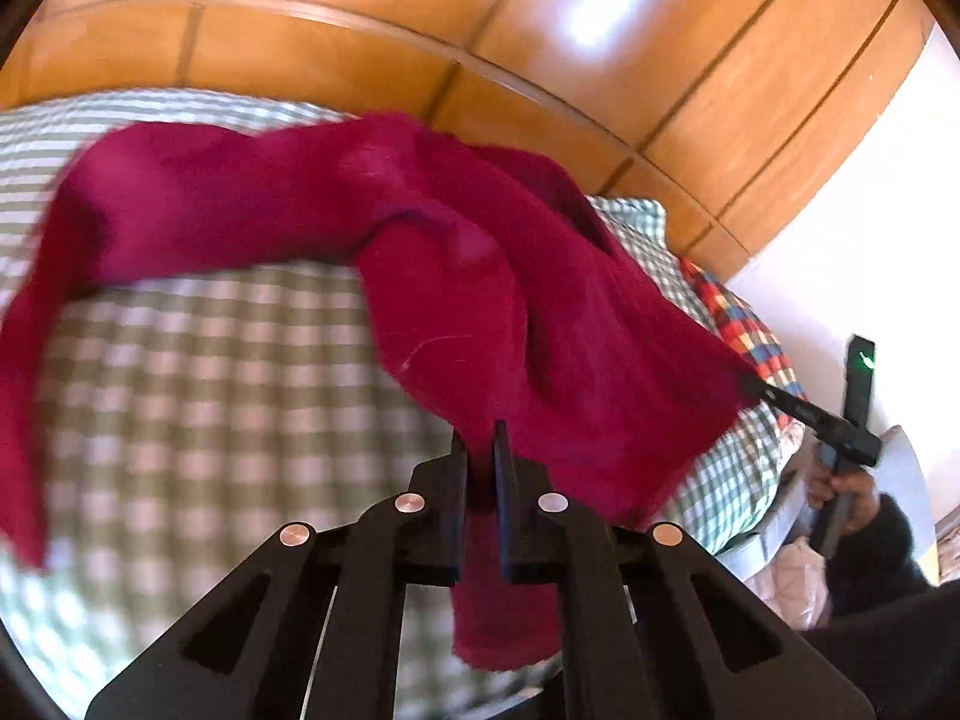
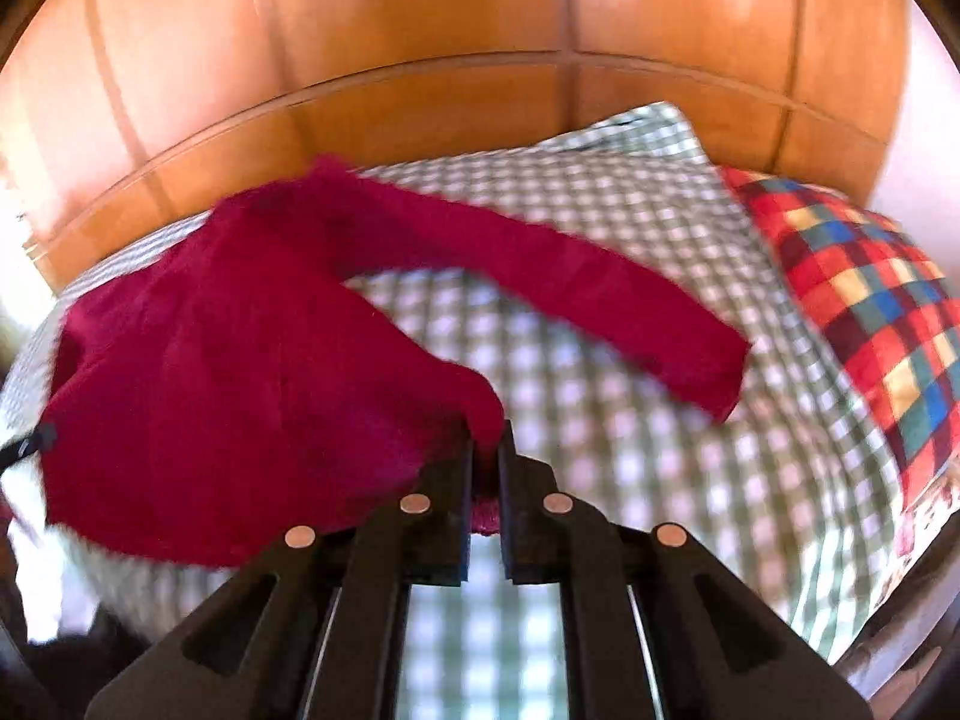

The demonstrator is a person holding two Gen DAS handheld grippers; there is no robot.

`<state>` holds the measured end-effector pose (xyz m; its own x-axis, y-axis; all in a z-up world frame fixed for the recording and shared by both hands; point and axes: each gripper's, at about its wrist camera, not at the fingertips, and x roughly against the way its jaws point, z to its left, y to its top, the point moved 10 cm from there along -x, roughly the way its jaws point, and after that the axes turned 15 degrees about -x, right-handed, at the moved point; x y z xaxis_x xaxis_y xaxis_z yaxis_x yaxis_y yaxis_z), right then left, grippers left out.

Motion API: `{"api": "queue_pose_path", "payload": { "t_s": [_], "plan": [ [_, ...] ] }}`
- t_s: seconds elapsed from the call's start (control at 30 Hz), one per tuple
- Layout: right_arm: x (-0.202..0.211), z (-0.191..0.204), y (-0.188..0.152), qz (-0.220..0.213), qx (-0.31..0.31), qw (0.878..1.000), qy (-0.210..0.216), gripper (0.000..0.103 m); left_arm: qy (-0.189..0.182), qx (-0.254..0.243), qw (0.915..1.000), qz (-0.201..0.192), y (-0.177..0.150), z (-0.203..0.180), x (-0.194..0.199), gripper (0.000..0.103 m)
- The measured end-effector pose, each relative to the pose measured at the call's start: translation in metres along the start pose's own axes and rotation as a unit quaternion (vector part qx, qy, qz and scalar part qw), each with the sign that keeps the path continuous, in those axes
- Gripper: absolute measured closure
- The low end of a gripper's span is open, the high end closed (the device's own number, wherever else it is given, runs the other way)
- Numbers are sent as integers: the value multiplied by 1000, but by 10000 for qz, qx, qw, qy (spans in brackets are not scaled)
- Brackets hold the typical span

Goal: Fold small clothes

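Note:
A small crimson knit sweater hangs in the air above a green-and-white checked bed, stretched between my two grippers. My left gripper is shut on one corner of it; cloth hangs down between the jaws. In the left wrist view the right gripper pinches the sweater's far right corner. In the right wrist view my right gripper is shut on the sweater, and one sleeve trails to the right over the bed. The left gripper's tip shows at the sweater's left edge.
A wooden headboard and panelled wall stand behind the bed. A checked pillow and a red, blue and yellow plaid pillow lie at the bed's right end. A white wall is on the right.

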<state>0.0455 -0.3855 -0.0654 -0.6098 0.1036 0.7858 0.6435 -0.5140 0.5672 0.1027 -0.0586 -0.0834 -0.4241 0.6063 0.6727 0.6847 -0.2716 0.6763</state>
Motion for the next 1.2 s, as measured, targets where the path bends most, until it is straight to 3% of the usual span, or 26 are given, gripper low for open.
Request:
{"api": "queue_pose_path", "payload": {
  "t_s": [0.13,0.2,0.27,0.37,0.43,0.47,0.5,0.57,0.6,0.67,0.7,0.73,0.8,0.9,1.0,1.1,1.13,1.17,1.2],
  "plan": [
    [22,39,-67,693,606,9940,596,97,469,235,9986,117,-37,36,38,97],
    [27,61,-114,1202,1017,9836,883,97,667,535,9960,242,-63,56,50,97],
    [25,75,-148,1587,1320,9734,994,97,967,800,9911,438,-90,74,55,97],
    [17,81,-182,1979,1730,9599,976,97,997,1153,9871,488,-118,87,66,97],
    [10,75,-179,2101,1669,9586,948,96,850,1232,9879,405,-118,81,65,97],
    [8,75,-174,2122,1671,9583,936,88,820,1213,9884,393,-116,79,63,96],
    [8,75,-165,2053,1704,9594,910,64,788,1137,9897,367,-113,78,64,90],
    [6,76,-142,1873,1707,9633,879,35,776,1140,9902,215,-102,79,68,72],
    [6,77,-132,1755,1684,9659,883,35,868,1234,9885,100,-95,88,72,68],
    [2,82,-110,1518,1636,9711,847,31,1187,1476,9819,-72,-87,113,83,68],
    [-2,84,-102,1423,1586,9736,818,28,1488,1650,9749,-147,-84,131,91,66],
    [-12,86,-88,1280,1457,9784,718,27,1802,1752,9678,-152,-83,146,97,62],
    [-31,86,-71,1112,1183,9854,510,27,2324,1888,9538,-255,-78,173,108,44],
    [-56,102,-50,896,823,9919,375,27,2540,1966,9459,-466,-63,188,114,33],
    [-82,129,-41,800,522,9941,506,27,2662,1613,9493,-438,-42,183,104,32],
    [-100,152,-34,665,577,9949,493,27,3127,1065,9439,-23,-31,187,82,32],
    [-106,161,-33,624,614,9949,510,27,3133,1005,9443,62,-30,191,77,33],
    [-111,169,-32,569,680,9947,517,27,3100,991,9454,174,-30,194,64,37],
    [-115,174,-32,502,741,9948,494,27,3069,962,9462,360,-32,198,49,52]
  ]
}}
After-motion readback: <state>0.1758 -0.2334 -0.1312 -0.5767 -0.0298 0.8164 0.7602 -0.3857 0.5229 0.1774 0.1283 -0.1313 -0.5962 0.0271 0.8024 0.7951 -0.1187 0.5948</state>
